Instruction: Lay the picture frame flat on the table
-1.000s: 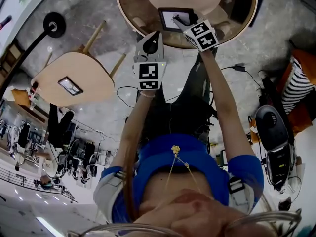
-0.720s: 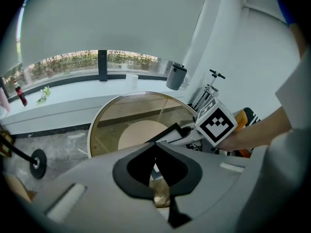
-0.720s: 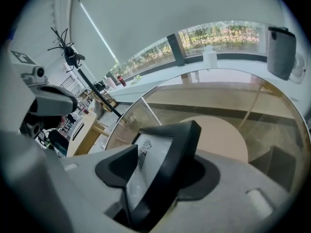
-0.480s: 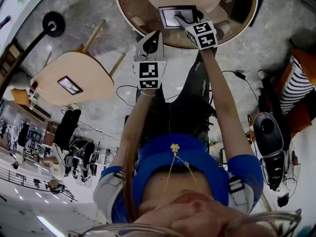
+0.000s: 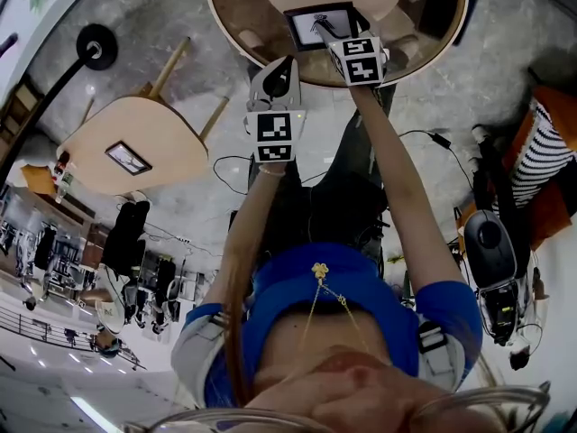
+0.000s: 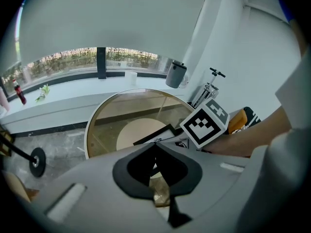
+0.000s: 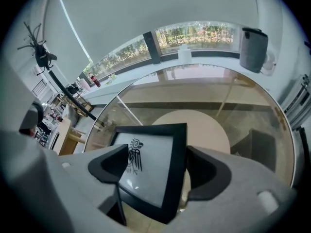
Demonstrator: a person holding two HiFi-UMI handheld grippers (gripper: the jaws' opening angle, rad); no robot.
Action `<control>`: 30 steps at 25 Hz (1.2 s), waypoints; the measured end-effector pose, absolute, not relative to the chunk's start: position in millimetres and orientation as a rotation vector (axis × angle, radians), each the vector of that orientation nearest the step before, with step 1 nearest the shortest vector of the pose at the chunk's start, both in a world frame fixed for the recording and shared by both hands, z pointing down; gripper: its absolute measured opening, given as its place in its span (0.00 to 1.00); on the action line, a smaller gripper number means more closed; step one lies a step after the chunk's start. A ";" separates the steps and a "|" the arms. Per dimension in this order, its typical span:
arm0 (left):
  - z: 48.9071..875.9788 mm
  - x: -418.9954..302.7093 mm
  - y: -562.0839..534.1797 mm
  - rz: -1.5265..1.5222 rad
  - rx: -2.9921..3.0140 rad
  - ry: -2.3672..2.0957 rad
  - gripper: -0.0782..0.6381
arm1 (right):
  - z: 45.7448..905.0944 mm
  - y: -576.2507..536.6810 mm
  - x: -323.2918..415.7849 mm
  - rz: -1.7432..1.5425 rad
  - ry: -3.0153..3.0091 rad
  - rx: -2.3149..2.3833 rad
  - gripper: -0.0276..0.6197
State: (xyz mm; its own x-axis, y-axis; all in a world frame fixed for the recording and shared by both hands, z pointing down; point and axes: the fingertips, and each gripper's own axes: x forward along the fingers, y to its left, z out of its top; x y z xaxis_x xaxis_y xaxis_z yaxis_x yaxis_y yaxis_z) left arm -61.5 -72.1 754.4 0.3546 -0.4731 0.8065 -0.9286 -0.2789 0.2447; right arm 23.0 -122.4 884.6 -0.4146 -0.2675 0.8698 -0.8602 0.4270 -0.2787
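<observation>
Over the near part of the round glass worktop (image 7: 243, 115), the right gripper (image 7: 156, 152) points steeply down at the picture frame (image 7: 153, 171). Its fingers (image 7: 109, 166) stand wide apart and have just been opening. The frame sits between them: one black pad overlaps the white picture with its dark bird figure, and the other stands just beside the frame's black side rail without pressing on it. The grasp is released. The frame lies face up on the glass, near the worktop's edge closest to the person, partly over the pale round disc (image 7: 204, 125) seen through the glass. Whether its nearest corner is fully down cannot be made out behind the gripper body.

Beside it, the left gripper (image 6: 156, 147) hangs short of the worktop's rim. Its fingers (image 6: 136, 166) are clenched tip to tip with nothing between them.

The worktop has a wooden rim, and the grey mottled floor (image 5: 162, 16) shows round it. A second, pale wooden table (image 5: 167, 129) stands well apart on the person's left and carries another small frame (image 5: 127, 158). The black round foot of a lamp (image 5: 97, 45) rests near it. Along the far wall runs a low strip of window (image 7: 204, 33) with greenery outside, and a grey cylinder (image 7: 253, 49) stands on the sill.
</observation>
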 end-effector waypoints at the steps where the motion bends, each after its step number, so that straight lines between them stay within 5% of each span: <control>1: 753.8 -61.5 -72.4 0.796 1.894 -1.223 0.11 | 884.7 -123.2 23.0 0.961 -1.893 0.967 0.60; 18: 750.8 -69.2 -71.7 0.789 1.891 -1.248 0.11 | 866.7 -127.4 28.1 0.819 -1.899 0.967 0.58; 30: 733.4 -66.1 -81.1 0.771 1.929 -1.263 0.10 | 830.9 -107.4 6.1 0.787 -2.028 0.768 0.05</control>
State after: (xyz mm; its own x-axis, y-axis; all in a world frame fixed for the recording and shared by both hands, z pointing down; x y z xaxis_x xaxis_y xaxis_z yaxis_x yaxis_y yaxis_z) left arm -66.1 -81.1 733.4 0.3483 -0.5179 0.7813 -0.9316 -0.2835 0.2274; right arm 6.1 -107.4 830.9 -0.4858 -0.2363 0.8416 -0.7420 0.6204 -0.2541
